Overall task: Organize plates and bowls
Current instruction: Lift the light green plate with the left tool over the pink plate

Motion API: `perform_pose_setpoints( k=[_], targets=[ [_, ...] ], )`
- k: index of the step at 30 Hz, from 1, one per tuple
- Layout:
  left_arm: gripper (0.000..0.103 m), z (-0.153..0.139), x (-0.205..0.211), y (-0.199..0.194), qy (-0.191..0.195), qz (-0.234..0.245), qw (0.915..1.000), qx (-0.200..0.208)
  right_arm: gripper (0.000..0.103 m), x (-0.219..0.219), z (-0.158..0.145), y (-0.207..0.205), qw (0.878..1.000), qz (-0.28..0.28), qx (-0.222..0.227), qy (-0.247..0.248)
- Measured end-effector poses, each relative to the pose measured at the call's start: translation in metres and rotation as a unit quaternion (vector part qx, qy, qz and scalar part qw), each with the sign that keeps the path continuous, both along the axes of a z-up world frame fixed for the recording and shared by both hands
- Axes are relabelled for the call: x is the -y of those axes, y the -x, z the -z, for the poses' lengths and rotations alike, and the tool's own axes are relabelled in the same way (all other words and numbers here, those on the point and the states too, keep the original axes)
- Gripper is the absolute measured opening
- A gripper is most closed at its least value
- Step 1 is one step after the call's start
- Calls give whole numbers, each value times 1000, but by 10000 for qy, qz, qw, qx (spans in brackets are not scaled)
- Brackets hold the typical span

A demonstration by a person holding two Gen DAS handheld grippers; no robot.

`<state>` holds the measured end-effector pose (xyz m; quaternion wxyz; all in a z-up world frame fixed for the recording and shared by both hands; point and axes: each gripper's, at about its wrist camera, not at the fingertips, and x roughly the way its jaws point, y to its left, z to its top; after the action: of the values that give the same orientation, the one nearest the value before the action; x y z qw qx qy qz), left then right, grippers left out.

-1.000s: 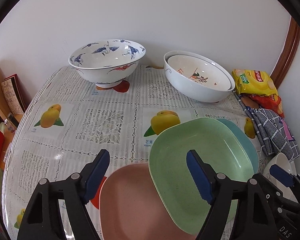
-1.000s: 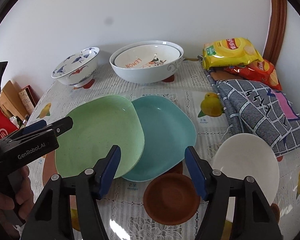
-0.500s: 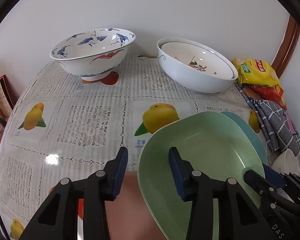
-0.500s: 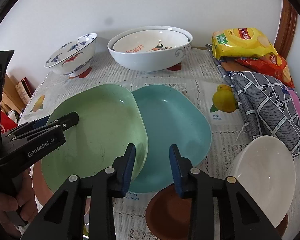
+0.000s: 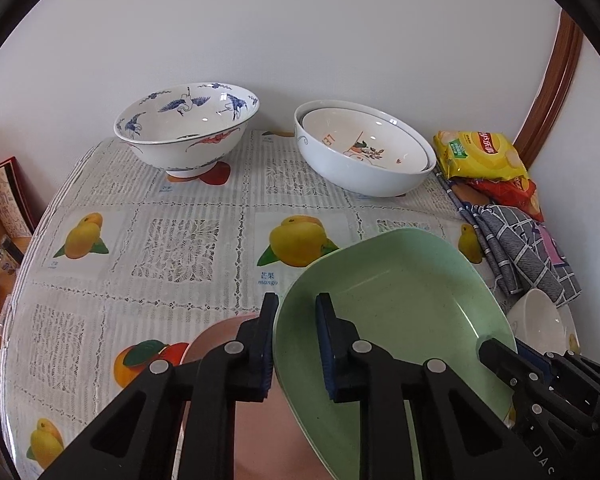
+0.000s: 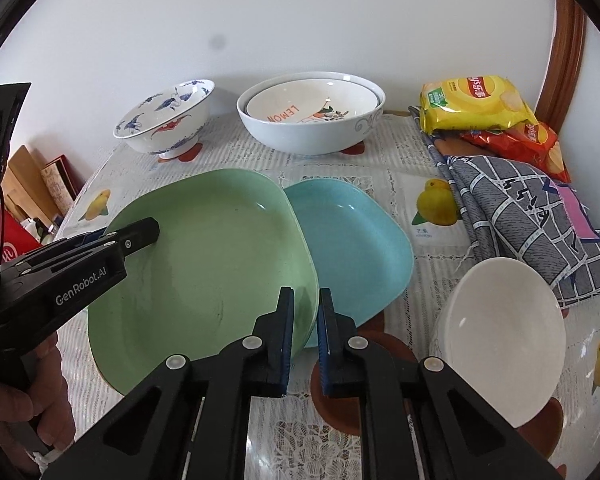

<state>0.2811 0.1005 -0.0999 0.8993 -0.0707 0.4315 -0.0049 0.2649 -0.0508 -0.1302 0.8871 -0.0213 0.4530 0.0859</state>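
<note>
Left wrist view: the left gripper (image 5: 296,340), jaws just closing, clamps the near rim of the matte, rounded-square green plate (image 5: 400,300), which tilts above a pink plate (image 5: 220,336) on the lace-patterned tablecloth (image 5: 180,240).

Right wrist view: the right gripper (image 6: 304,336), jaws just closing, pinches the green plate's (image 6: 212,264) opposite edge beside a glossy teal plate (image 6: 352,240).

Two plates (image 6: 204,264) overlap before two nested bowls (image 6: 312,120); snack bags (image 6: 472,106) lie right.
</note>
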Motion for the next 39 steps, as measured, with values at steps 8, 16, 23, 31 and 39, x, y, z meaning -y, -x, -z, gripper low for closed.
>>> perform_pose_setpoints(
  k=[8,16,23,31,39],
  targets=[
    [18,-34,10,34,22,75,9995,319,11,8,-36,39,9993,94,360,-56],
    [18,-59,16,61,18,122,9984,556,11,16,-61,70,9980,228,587,-102],
    [18,-64,21,79,38,179,9980,609,11,20,-70,91,9972,310,676,-111],
    [18,-59,21,91,120,225,9981,562,11,23,-72,105,9968,392,685,-112],
    [18,-45,9,97,160,153,9988,427,11,13,-61,110,9976,366,577,-72]
  ],
)
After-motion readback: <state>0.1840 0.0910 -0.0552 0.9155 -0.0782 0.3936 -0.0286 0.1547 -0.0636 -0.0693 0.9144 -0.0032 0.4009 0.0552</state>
